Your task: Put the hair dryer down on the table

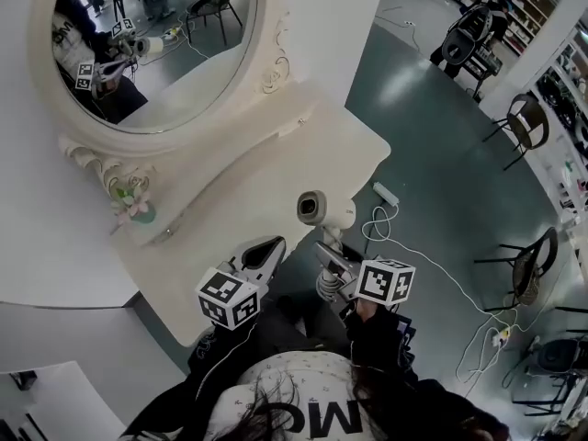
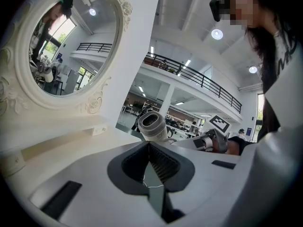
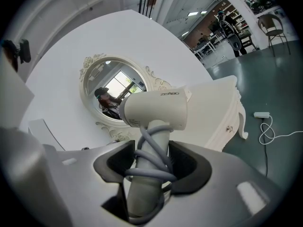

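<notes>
A white hair dryer (image 1: 314, 208) (image 3: 156, 109) stands upright in my right gripper (image 1: 329, 257) (image 3: 152, 162). The jaws are shut on its handle, which has a grey cord wound round it. It hangs in the air by the front right edge of the white dressing table (image 1: 276, 177), nozzle toward the table. My left gripper (image 1: 266, 246) (image 2: 149, 148) is just left of it over the table's front edge, jaws shut with nothing between them. In the left gripper view the hair dryer (image 2: 151, 125) shows just past the jaw tips.
An oval mirror (image 1: 152, 44) in an ornate white frame stands at the back of the table, with a small flower ornament (image 1: 133, 200) at its base. On the floor to the right lie a power strip (image 1: 386, 193) and loose cables (image 1: 432, 265). Chairs (image 1: 528, 122) stand farther right.
</notes>
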The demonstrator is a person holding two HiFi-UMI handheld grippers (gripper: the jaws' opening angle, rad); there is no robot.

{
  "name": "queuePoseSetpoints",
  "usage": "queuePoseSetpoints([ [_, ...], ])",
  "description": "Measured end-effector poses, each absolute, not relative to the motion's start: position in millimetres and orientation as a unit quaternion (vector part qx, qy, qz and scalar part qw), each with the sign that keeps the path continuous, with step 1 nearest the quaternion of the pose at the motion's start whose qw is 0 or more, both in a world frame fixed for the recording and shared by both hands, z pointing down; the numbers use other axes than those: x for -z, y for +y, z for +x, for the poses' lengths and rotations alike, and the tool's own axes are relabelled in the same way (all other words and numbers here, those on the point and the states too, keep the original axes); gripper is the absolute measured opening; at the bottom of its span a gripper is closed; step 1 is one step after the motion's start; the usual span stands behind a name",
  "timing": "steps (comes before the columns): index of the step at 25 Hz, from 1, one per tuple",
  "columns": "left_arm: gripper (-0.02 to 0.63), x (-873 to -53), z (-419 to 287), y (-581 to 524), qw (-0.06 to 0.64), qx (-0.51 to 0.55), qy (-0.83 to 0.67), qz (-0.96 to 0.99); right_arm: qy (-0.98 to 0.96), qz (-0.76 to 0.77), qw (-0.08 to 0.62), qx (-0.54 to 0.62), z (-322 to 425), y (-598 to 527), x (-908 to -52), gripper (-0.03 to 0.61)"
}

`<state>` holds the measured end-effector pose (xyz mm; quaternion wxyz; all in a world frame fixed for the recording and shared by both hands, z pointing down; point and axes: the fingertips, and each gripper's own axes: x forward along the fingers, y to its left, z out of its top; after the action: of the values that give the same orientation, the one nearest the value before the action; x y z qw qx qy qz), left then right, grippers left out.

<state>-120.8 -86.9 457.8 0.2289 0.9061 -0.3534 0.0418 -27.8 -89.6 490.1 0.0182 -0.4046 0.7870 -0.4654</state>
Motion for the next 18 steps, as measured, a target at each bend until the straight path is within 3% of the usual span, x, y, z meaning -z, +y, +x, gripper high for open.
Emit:
queuePoseSetpoints([
  [10,0.0,-467.1,-114.0,-142.5,0.232,-0.045,-0.405,0.883,0.803,-0.359,-0.001,0.476,-18.6,-159.0,-503.3,0.233],
  [18,0.0,-456.4,-96.5,-202.2,0.234,-0.03,-0.5,0.833,0.83,-0.278,-0.073,0.478,-4.4,-241.8,-518.5,0.233],
])
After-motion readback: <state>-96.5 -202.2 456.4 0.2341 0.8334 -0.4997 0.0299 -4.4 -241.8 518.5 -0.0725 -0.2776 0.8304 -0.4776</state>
